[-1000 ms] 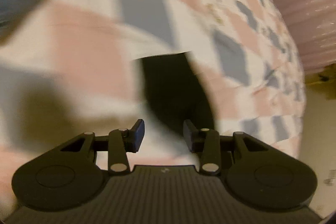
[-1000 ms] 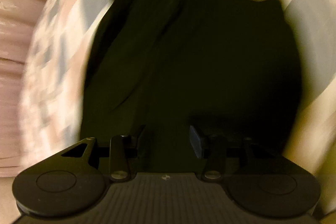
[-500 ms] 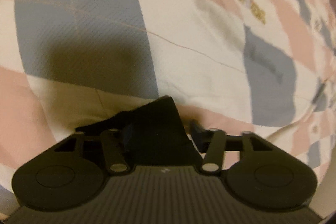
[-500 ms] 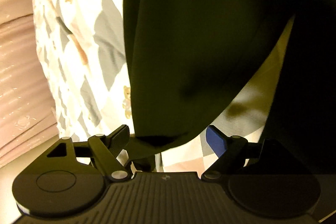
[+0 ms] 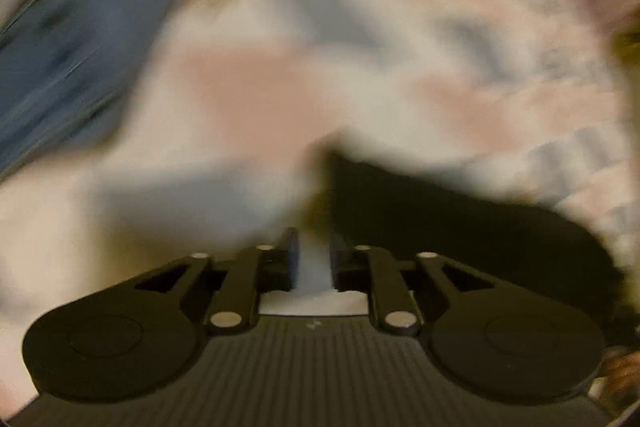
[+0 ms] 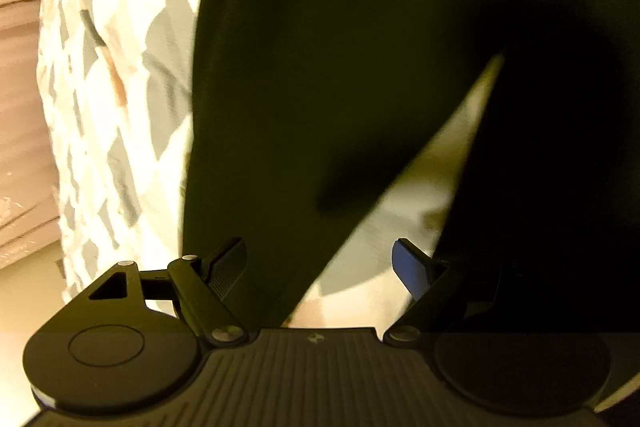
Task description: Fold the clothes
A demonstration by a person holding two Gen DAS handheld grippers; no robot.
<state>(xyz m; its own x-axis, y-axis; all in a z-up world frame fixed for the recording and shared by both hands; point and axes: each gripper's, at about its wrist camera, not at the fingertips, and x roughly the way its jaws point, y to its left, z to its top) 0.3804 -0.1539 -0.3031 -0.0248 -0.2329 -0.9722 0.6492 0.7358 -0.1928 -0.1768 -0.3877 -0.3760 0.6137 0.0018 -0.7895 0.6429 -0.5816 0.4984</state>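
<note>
Garment [image 6: 340, 67] sharp right view | left hand-held gripper [image 5: 314, 259] nearly closed, empty | right hand-held gripper [image 6: 320, 267] spread

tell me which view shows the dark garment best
The right wrist view: the dark garment fills most of the frame, sharp, draped over the checked bedspread. The left wrist view is motion-blurred and shows only a dark patch at right.

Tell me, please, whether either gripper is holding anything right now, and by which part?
Nothing is held. The right gripper is wide open over the dark garment; the left gripper shows bare gap, with that garment beside it.
</note>
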